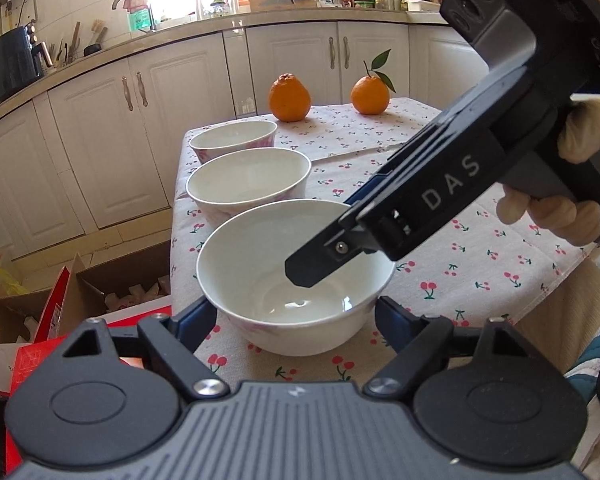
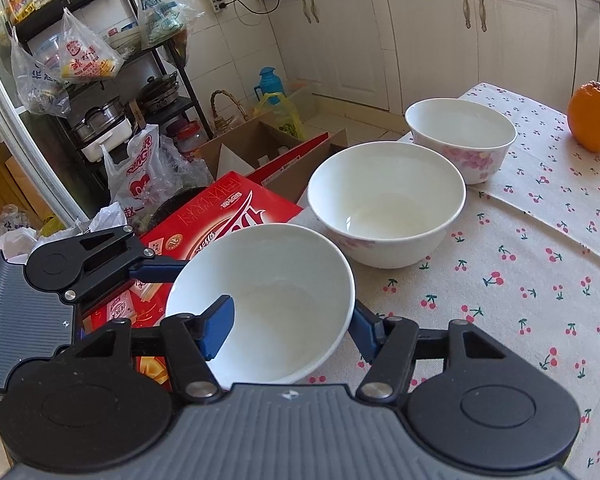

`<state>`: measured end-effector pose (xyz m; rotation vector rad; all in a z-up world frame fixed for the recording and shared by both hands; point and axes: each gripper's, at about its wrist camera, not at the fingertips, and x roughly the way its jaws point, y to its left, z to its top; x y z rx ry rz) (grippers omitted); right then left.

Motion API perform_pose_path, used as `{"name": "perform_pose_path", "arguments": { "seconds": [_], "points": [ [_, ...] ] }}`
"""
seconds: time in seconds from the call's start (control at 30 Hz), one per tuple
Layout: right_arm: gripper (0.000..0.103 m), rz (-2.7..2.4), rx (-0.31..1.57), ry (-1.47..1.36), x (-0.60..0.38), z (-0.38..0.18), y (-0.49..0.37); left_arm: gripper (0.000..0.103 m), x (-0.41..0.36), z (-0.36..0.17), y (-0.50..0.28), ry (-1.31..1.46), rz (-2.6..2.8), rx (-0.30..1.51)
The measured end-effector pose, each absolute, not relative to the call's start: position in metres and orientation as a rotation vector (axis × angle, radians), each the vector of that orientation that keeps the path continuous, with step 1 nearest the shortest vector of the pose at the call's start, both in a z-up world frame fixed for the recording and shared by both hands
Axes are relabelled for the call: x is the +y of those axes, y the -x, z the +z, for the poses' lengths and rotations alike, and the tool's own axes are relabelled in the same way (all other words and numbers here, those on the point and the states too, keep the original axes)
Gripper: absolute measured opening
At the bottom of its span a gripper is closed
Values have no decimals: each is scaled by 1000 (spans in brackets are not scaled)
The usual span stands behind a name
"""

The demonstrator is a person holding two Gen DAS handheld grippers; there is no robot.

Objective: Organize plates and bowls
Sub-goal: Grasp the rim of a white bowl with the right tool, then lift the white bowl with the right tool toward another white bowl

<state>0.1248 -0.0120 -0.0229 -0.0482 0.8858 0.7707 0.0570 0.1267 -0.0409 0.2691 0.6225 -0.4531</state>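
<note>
Both grippers, left gripper (image 1: 296, 316) and right gripper (image 2: 288, 328), clamp the empty nearest bowl (image 1: 260, 280).

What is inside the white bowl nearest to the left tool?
The nearest bowl holds no food; its inside is bare and glossy. One finger of the right tool reaches in over the rim, hiding part of the wall behind it. The left tool clasps the bowl's outside.

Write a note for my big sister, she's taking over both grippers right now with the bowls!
Left gripper: shut around the outside of the nearest bowl.
Right gripper: shut on that bowl's rim, one finger inside, one outside.
The middle bowl and the far bowl sit in a row behind it on the tablecloth, all apart.
Done: nearest bowl gripped.
Left: nothing is stacked yet; probably nest the three bowls.
</note>
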Motion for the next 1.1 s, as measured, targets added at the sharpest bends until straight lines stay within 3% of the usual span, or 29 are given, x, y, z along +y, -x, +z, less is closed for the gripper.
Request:
{"name": "perform_pose_path", "arguments": {
  "seconds": [0.57, 1.1],
  "points": [
    [68, 616, 822, 30, -75, -2, -103, 86, 70, -30, -65, -312, -609, 569],
    [68, 451, 835, -44, -137, -18, -107, 86, 17, -47, -90, -344, -730, 589]
  ]
}}
